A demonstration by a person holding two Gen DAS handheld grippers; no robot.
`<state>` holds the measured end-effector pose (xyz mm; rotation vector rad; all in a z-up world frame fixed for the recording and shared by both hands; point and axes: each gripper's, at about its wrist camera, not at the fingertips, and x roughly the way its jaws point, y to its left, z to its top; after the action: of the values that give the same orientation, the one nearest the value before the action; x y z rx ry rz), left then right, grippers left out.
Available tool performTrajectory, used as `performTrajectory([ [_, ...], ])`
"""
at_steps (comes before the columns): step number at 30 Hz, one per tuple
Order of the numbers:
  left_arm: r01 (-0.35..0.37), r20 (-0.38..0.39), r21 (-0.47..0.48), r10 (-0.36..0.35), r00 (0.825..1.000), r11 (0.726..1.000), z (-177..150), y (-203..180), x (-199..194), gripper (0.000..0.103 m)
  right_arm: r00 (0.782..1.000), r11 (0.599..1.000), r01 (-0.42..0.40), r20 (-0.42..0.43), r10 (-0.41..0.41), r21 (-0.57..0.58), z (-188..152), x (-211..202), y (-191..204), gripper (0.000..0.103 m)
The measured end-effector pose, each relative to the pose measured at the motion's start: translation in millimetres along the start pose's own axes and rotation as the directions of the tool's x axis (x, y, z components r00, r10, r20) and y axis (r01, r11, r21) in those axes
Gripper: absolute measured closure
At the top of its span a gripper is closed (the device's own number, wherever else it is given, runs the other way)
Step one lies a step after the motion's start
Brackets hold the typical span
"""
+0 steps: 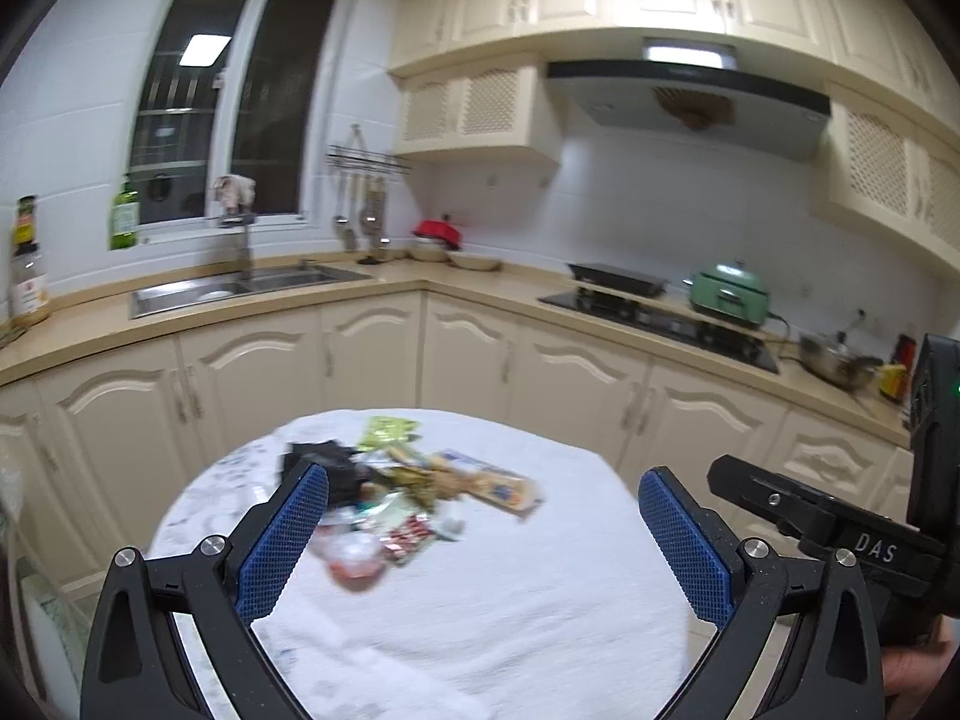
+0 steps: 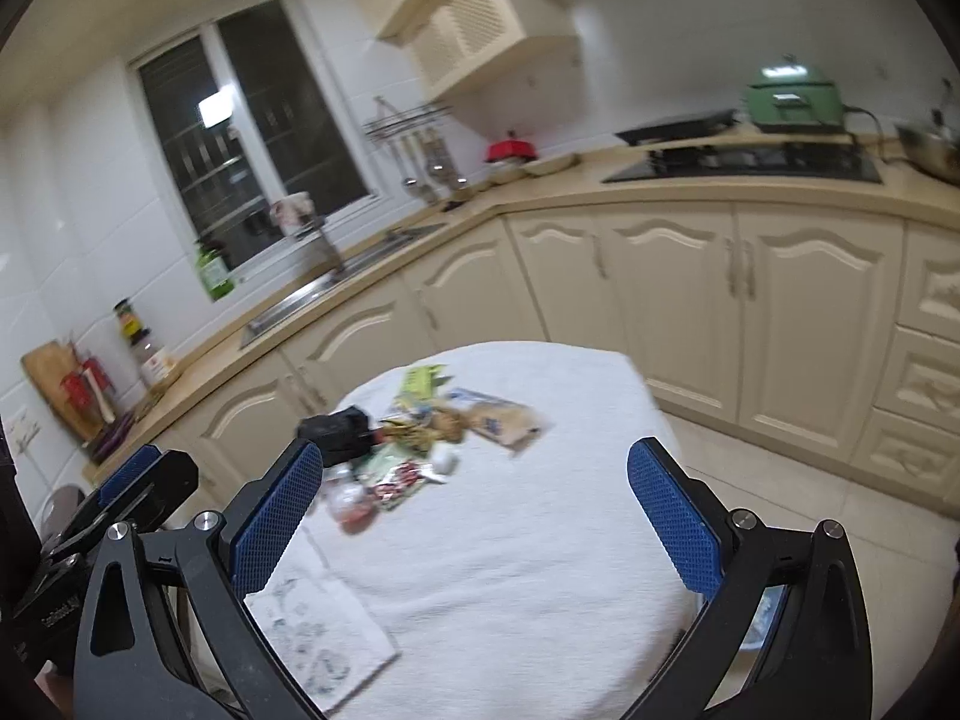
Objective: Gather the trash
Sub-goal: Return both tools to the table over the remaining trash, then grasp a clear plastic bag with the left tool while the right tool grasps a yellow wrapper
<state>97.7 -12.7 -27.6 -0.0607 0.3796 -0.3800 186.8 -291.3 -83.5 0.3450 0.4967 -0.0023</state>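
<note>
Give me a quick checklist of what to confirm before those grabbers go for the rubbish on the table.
1. Left gripper open and holding nothing: ok.
2. Right gripper open and holding nothing: ok.
3. Trash pile lies ahead of both on the white cloth: ok.
4. Single pieces can be told apart: not ok, blurred and overlapping.
5. Bin or bag for the trash in view: not ok, none visible.
6. Grippers apart from each other: ok, side by side.

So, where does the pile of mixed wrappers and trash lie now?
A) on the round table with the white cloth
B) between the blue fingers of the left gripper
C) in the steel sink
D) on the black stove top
A: the pile of mixed wrappers and trash lies on the round table with the white cloth, ahead of both open grippers.
</note>
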Motion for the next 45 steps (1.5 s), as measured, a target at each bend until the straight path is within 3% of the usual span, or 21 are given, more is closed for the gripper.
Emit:
performTrajectory([
  [11,-0.107,-0.006,-0.049,0.106,0.994,0.993,-10.6,12.9,-29.4,0.001,0.998,0.993,-0.055,-0.026,0.053,-0.102,-7.0,17.3,50.5,0.0],
  [20,-0.147,-0.043,-0.057,0.145,0.989,0.988,-4.3,44.8,6.7,0.001,0.995,0.98,-0.058,-0.094,0.041,-0.191,-18.6,59.7,73.2,0.0],
  [29,-0.237,-0.16,-0.07,0.224,0.961,0.969,-1.1,97.5,97.5,0.001,0.977,0.972,-0.059,-0.215,0.01,-0.226,-34.8,138.8,70.6,0.0],
  [35,-0.259,-0.226,-0.03,0.246,0.943,0.965,10.8,103.3,179.9,0.001,0.965,0.969,-0.056,-0.262,-0.01,-0.241,-36.0,190.0,67.9,0.0],
  [38,-0.263,-0.291,0.0,0.251,0.923,0.965,15.5,101.8,232.3,0.001,0.959,0.967,-0.047,-0.282,-0.027,-0.25,-34.5,217.2,68.0,0.001],
  [45,-0.271,-0.353,0.032,0.265,0.898,0.962,39.9,102.1,322.6,0.001,0.942,0.956,-0.058,-0.332,-0.043,-0.289,-29.5,270.8,70.4,0.025],
])
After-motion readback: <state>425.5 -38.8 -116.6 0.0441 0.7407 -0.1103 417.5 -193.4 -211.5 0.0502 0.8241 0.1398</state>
